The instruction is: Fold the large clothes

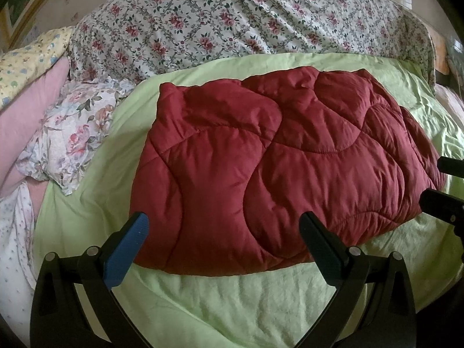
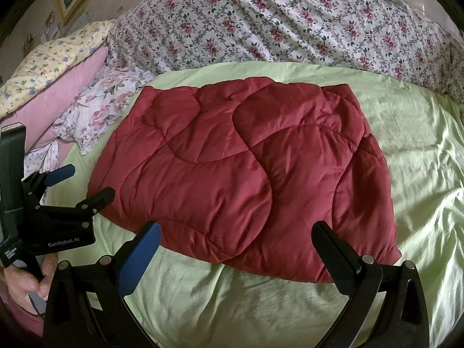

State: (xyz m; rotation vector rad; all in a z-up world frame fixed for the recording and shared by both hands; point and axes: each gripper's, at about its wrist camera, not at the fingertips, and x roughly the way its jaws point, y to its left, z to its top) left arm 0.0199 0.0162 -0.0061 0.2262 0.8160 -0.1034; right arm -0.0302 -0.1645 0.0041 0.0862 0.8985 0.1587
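A dark red quilted garment (image 1: 275, 168) lies folded into a thick rectangle on a light green sheet (image 1: 232, 298). It also shows in the right wrist view (image 2: 240, 179). My left gripper (image 1: 223, 232) is open and empty, its fingertips just above the garment's near edge. My right gripper (image 2: 236, 240) is open and empty over the near edge further right. The left gripper also shows at the left of the right wrist view (image 2: 84, 184), open beside the garment's left corner. Part of the right gripper shows at the right edge of the left wrist view (image 1: 446, 191).
A large floral duvet (image 1: 232, 20) is heaped behind the garment. Pillows in pink (image 1: 26, 110), yellow print (image 1: 29, 58) and floral print (image 1: 72, 136) lie at the left. The green sheet (image 2: 420, 174) spreads wrinkled to the right.
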